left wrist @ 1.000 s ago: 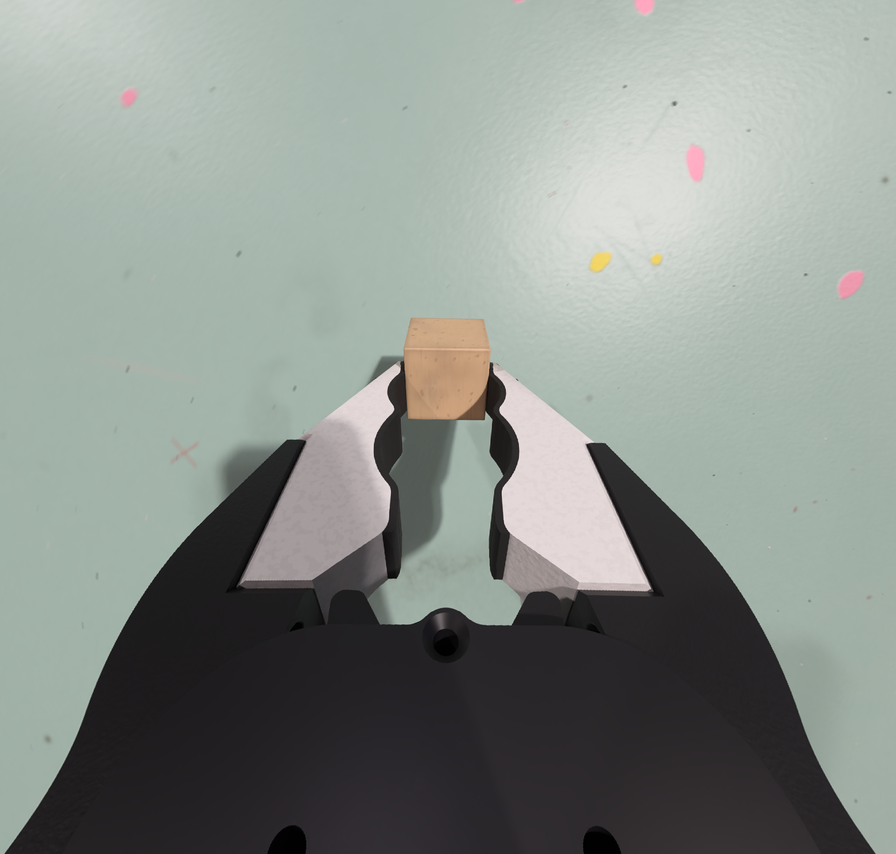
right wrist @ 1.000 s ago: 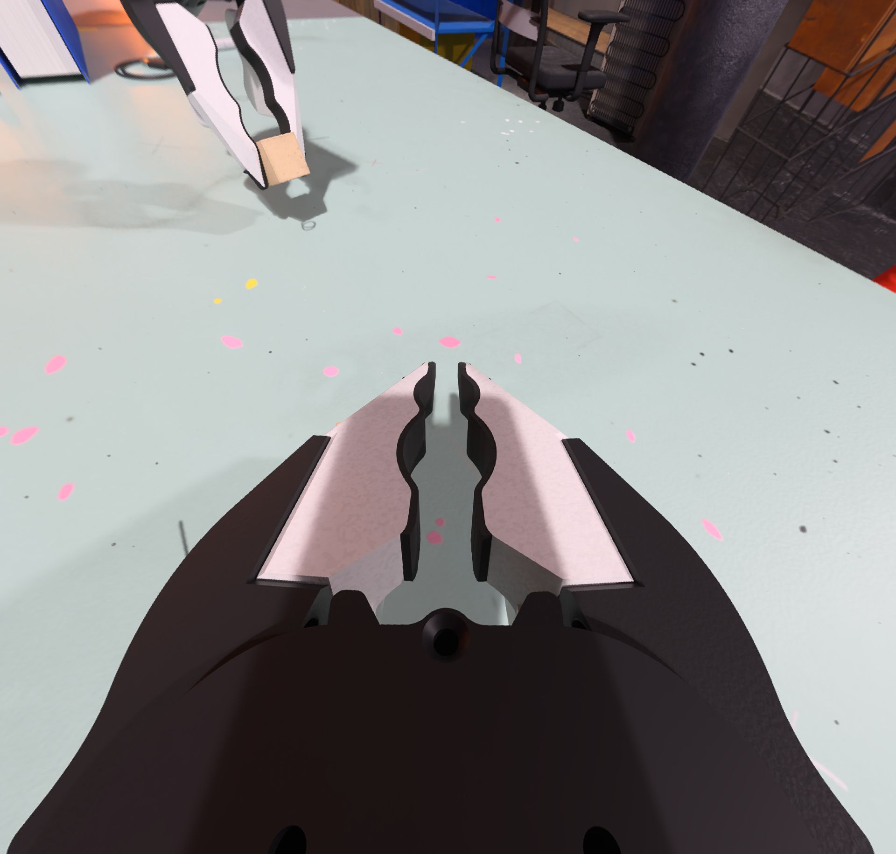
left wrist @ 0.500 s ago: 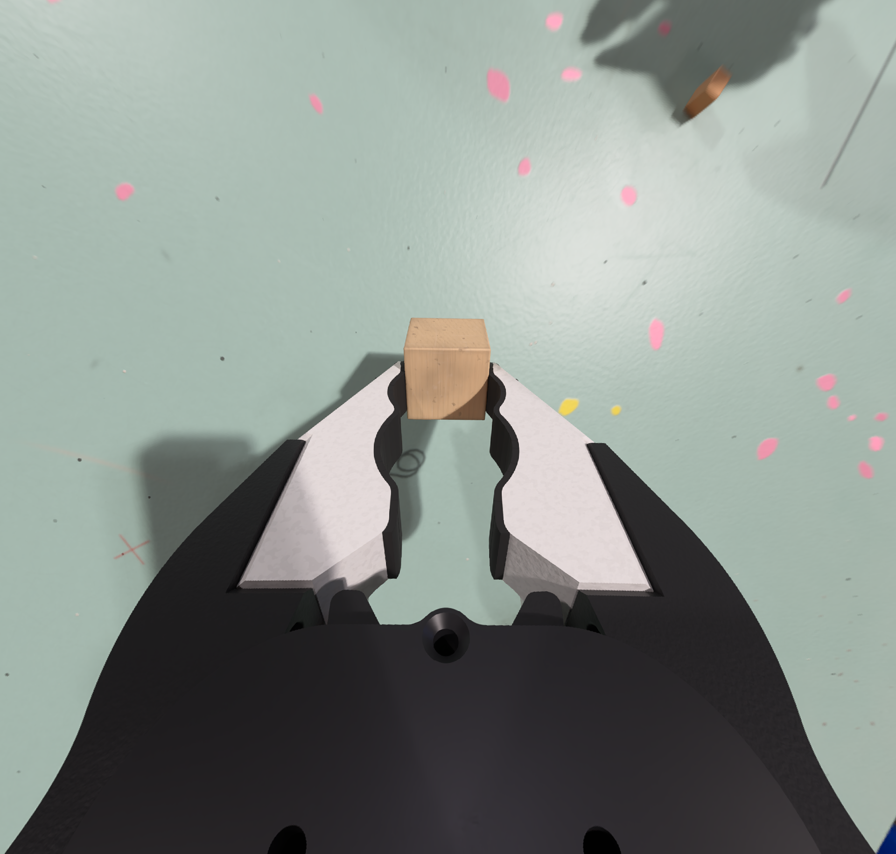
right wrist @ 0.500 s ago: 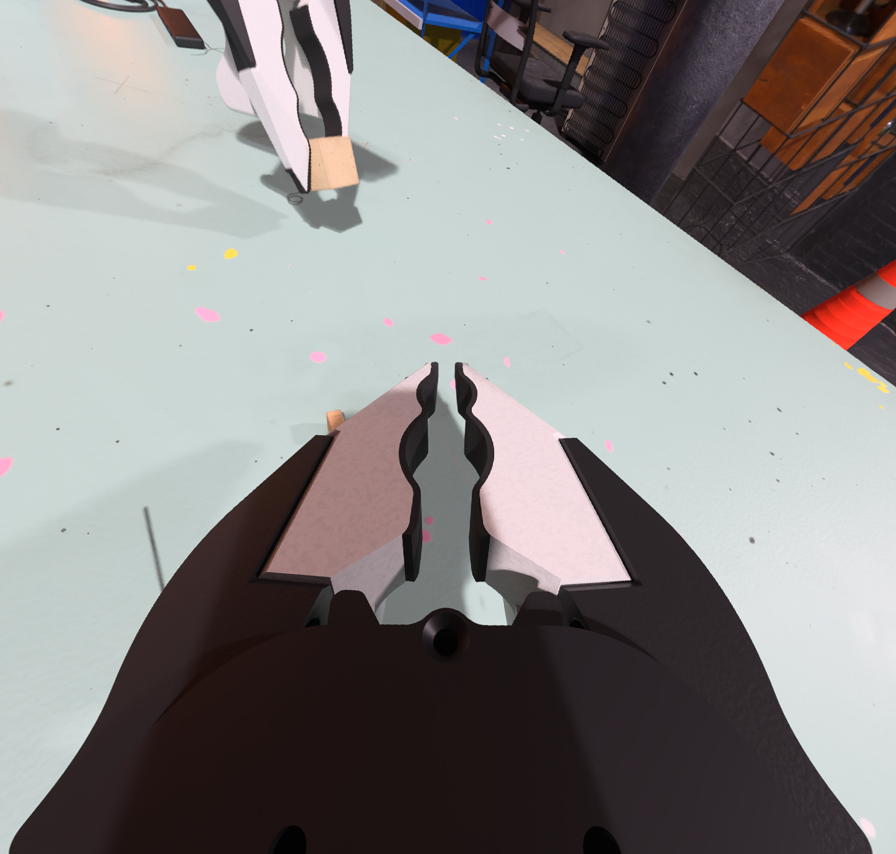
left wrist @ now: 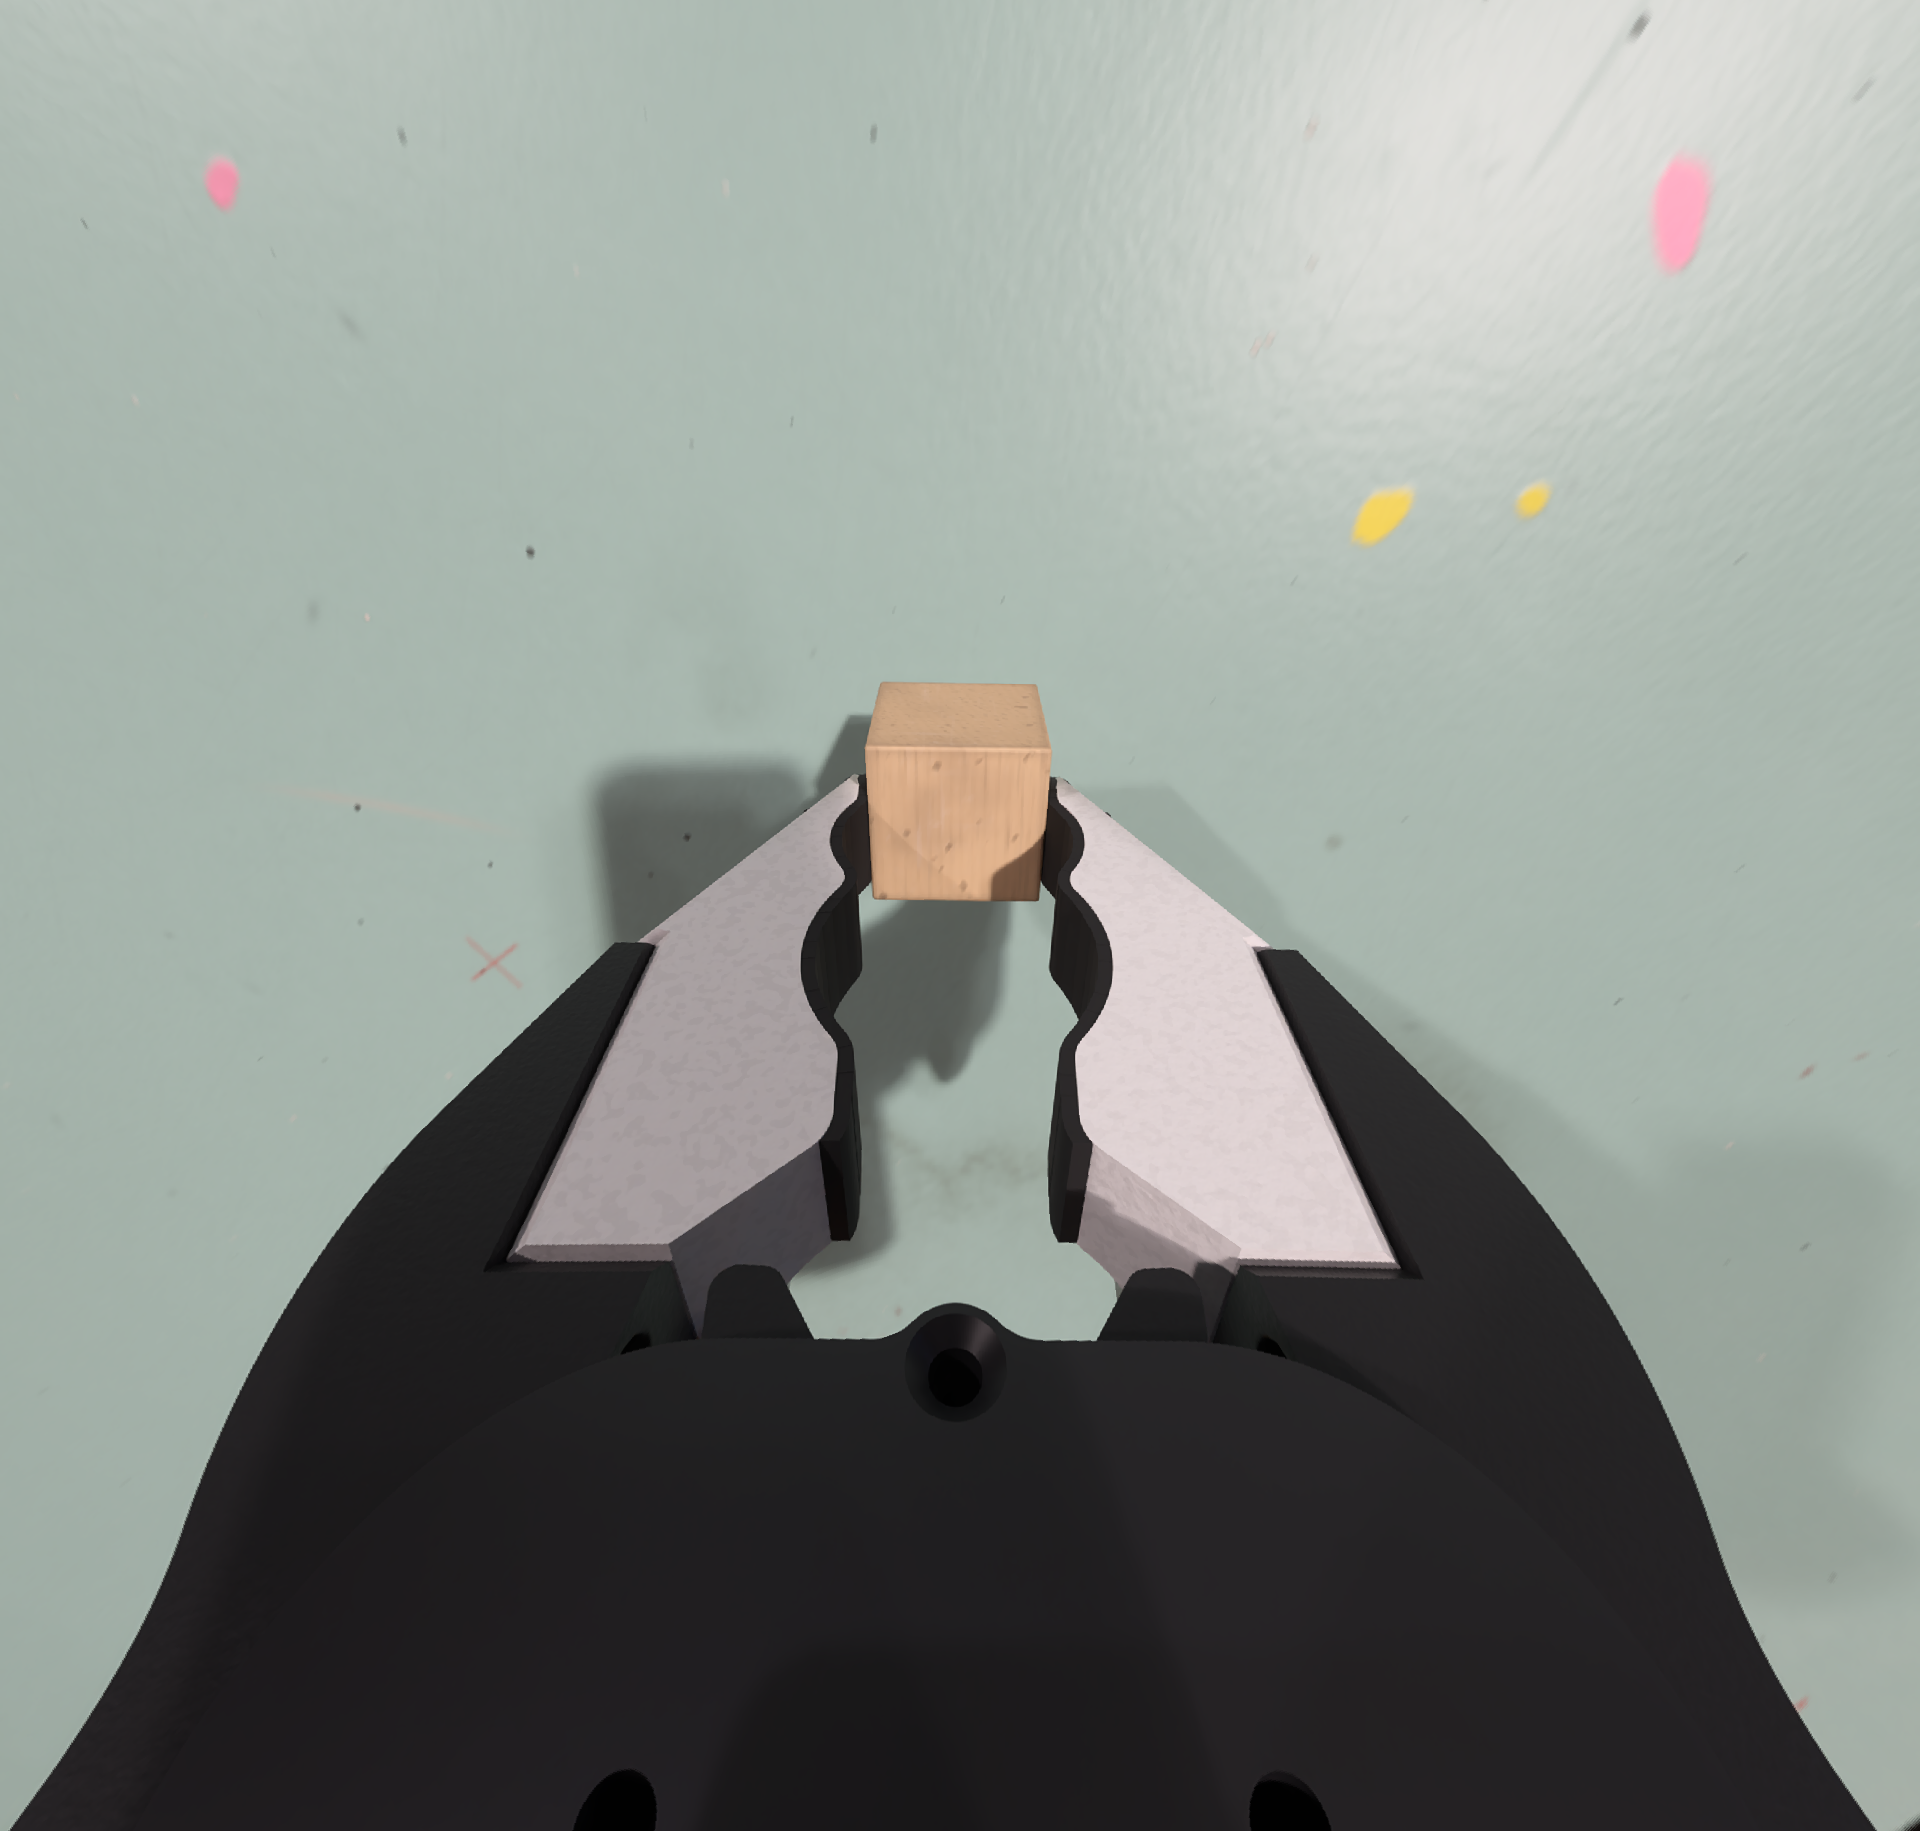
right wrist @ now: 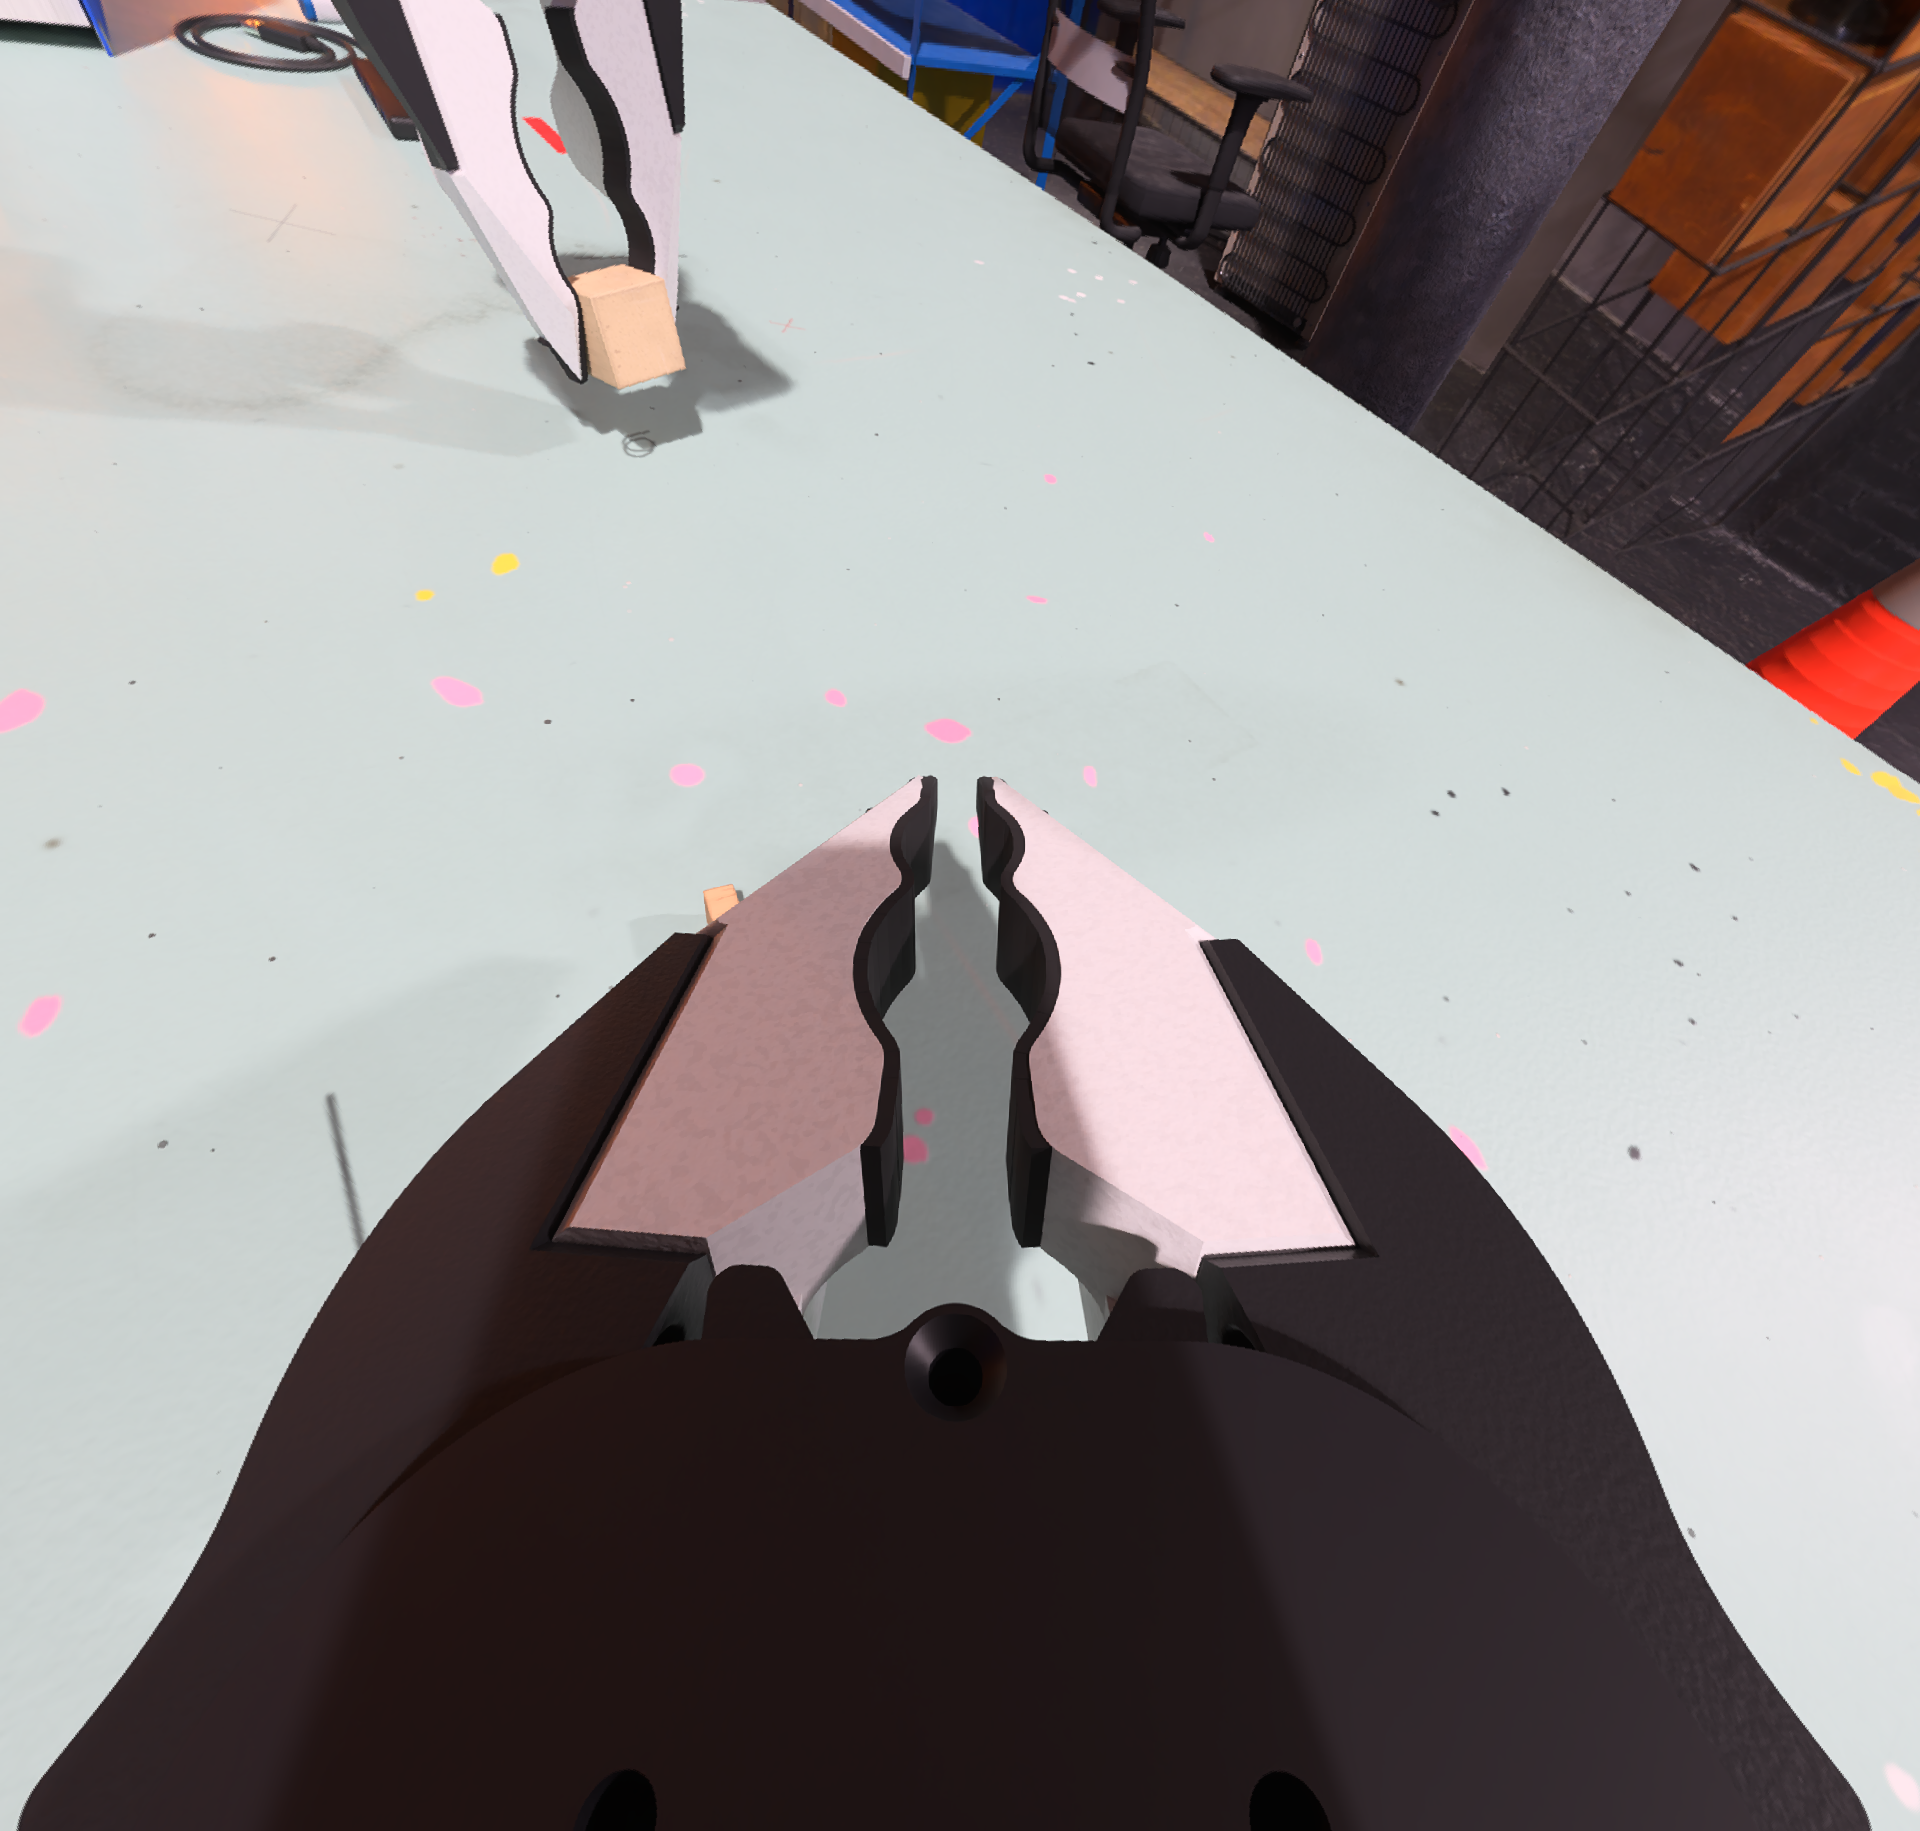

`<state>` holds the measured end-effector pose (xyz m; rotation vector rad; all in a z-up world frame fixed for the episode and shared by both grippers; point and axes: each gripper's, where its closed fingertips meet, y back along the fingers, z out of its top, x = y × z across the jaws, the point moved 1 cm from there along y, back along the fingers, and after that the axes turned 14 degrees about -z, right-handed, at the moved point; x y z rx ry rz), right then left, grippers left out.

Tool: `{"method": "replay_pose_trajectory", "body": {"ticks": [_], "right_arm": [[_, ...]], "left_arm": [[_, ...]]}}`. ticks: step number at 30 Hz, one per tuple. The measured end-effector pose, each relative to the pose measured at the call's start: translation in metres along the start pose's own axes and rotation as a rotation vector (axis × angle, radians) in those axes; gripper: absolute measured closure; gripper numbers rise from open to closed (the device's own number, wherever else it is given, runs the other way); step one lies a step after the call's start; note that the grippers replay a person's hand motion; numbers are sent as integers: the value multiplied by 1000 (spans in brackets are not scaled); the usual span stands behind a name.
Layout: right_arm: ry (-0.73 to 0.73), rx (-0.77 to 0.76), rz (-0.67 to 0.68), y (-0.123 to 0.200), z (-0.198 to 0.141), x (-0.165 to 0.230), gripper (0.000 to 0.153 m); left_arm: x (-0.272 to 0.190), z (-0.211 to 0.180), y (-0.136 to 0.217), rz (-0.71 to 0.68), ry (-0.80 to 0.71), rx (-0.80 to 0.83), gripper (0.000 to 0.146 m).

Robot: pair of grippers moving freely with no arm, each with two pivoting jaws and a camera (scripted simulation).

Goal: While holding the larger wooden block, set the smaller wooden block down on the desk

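Observation:
My left gripper (left wrist: 956, 805) is shut on the larger wooden block (left wrist: 956, 794), a tan cube pinched at the fingertips just above the pale green desk (left wrist: 520, 431). In the right wrist view, this gripper (right wrist: 613, 327) and its block (right wrist: 629, 327) are at the far left, above their shadow. My right gripper (right wrist: 956, 789) is empty, its jaws only a narrow gap apart. The smaller wooden block (right wrist: 720, 901) lies on the desk beside the outer edge of the right gripper's left finger, and is mostly hidden by it.
Pink and yellow paint flecks dot the desk. A black cable coil (right wrist: 260, 41) lies at the far left. The desk's right edge (right wrist: 1351, 399) runs diagonally. Beyond it are an office chair (right wrist: 1164, 140), blue shelving (right wrist: 914, 25) and an orange cone (right wrist: 1849, 659).
The left gripper, still holding the larger block, has come closer to the right gripper and low over the desk. The smaller block has come into view beside the right gripper's left finger.

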<state>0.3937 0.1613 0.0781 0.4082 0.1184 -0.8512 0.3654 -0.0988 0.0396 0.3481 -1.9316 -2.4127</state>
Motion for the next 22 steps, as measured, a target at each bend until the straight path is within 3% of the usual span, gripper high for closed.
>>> {"method": "replay_pose_trajectory", "body": {"ticks": [7,13,22], "right_arm": [[-20,-2,-1,0,1,-2,145],[-31,1,-4,0,0,-3,145],[-18,17,-1,-2,-2,-2,145]], "left_arm": [[15,-21,5,-8,-1,79,114],[7,5,3,-121,9,-78,114],[17,7,4,-87,9,-53,114]]}}
